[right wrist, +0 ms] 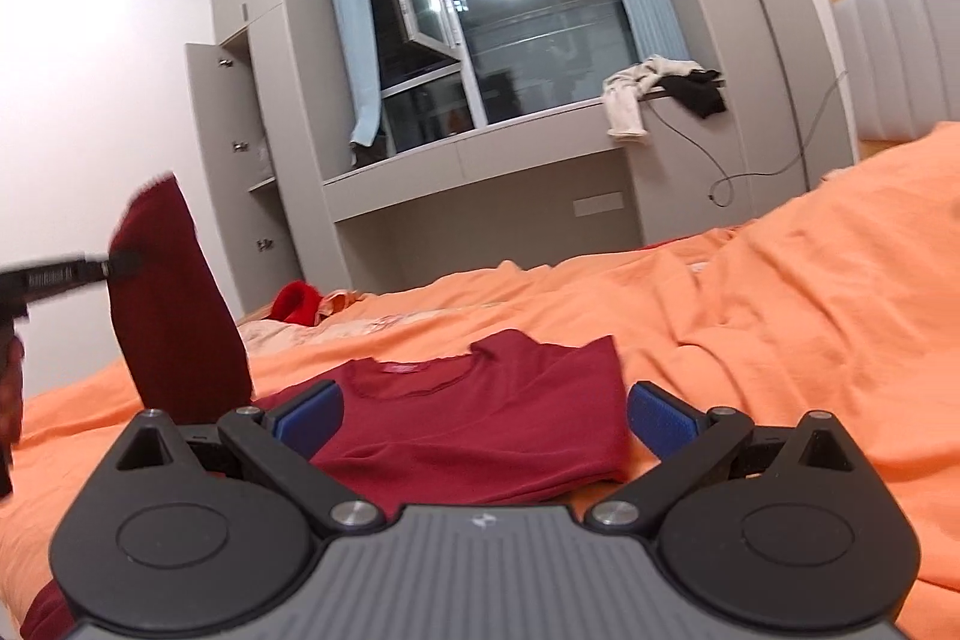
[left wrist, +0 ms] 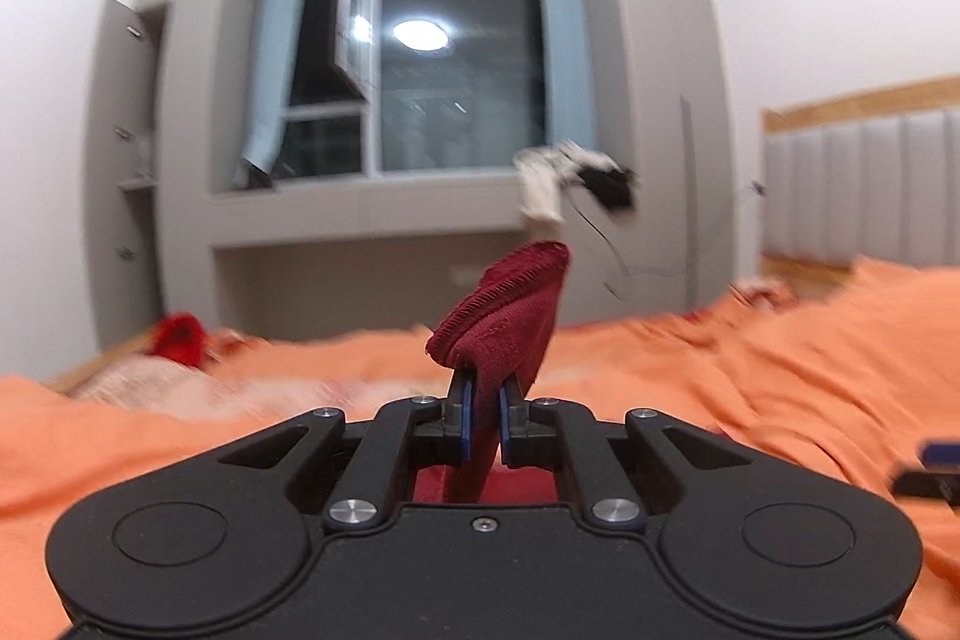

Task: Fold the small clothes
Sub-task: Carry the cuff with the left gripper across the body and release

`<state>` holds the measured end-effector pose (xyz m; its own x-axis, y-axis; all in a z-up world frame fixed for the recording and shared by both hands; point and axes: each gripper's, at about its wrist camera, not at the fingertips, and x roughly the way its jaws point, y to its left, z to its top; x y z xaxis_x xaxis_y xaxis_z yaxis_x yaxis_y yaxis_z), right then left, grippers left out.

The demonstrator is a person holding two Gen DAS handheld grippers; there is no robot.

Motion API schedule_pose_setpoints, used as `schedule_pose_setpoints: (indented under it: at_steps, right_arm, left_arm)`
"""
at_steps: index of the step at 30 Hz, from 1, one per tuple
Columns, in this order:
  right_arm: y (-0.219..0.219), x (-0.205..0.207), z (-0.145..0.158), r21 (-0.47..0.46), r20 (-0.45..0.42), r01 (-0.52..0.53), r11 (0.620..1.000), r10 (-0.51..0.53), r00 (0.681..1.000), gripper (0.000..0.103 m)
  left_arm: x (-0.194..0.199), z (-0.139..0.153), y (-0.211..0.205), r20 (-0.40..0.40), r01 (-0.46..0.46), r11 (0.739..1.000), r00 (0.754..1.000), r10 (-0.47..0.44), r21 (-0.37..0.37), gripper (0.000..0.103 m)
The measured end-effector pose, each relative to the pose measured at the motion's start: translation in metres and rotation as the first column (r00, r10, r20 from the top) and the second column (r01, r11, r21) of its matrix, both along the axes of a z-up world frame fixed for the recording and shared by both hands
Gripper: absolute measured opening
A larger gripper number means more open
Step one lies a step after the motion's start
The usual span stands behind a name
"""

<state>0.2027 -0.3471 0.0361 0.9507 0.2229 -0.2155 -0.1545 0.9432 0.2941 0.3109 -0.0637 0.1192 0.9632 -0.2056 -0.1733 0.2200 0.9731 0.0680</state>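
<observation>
- My left gripper [left wrist: 485, 415] is clamped on the sleeve [left wrist: 504, 304] of a dark red shirt [right wrist: 480, 418], the blue pads [left wrist: 463, 415] pinching the ribbed cloth so that it stands up above them.
- From the right wrist view, the same sleeve rises as a tall red column just left of the shirt's body, with the black fingers of my left gripper reaching in from the left edge to hold it near its top.
- My right gripper [right wrist: 483, 421] stands wide open and holds nothing, its blue pads [right wrist: 660, 421] apart on either side of the shirt, just above the cloth.
- The shirt lies flat on an orange bedsheet [right wrist: 780, 292], neckline and a small pink label [right wrist: 403, 367] facing up, its far edge away from my right gripper.
- Beyond the shirt, towards the wall, a bright red garment [right wrist: 295, 303] sits on the bedsheet, well apart from the shirt.
- Behind the bed, a grey window sill [right wrist: 480, 142] carries a heap of white and black clothes [right wrist: 654, 91] at its right end, with a cable [right wrist: 729, 181] trailing down from there.
- A wardrobe door [right wrist: 213, 172] stands open left of the window.
- The left wrist view is blurred across the bedsheet, so fine detail there cannot be made out.
</observation>
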Motion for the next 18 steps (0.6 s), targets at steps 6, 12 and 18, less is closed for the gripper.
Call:
schedule_pose_setpoints:
  at_steps: [6, 12, 18]
  right_arm:
    - [-0.014, -0.001, -0.004, 0.007, -0.014, 0.032, 0.999, -0.032, 0.999, 0.103]
    - [-0.012, 0.001, -0.007, 0.005, -0.027, 0.028, 1.0, -0.028, 0.999, 0.103]
    - [0.001, 0.008, -0.013, -0.033, -0.061, -0.011, 0.999, 0.009, 0.998, 0.103]
  left_arm:
    - [-0.007, -0.066, -0.03, -0.167, 0.129, 0.99, 0.979, -0.119, 0.049, 0.009]
    - [-0.021, -0.117, -0.041, -0.31, 0.195, 0.977, 0.937, -0.16, 0.087, 0.013]
    - [-0.023, -0.128, -0.032, -0.376, 0.245, 0.969, 0.901, -0.218, 0.025, 0.044]
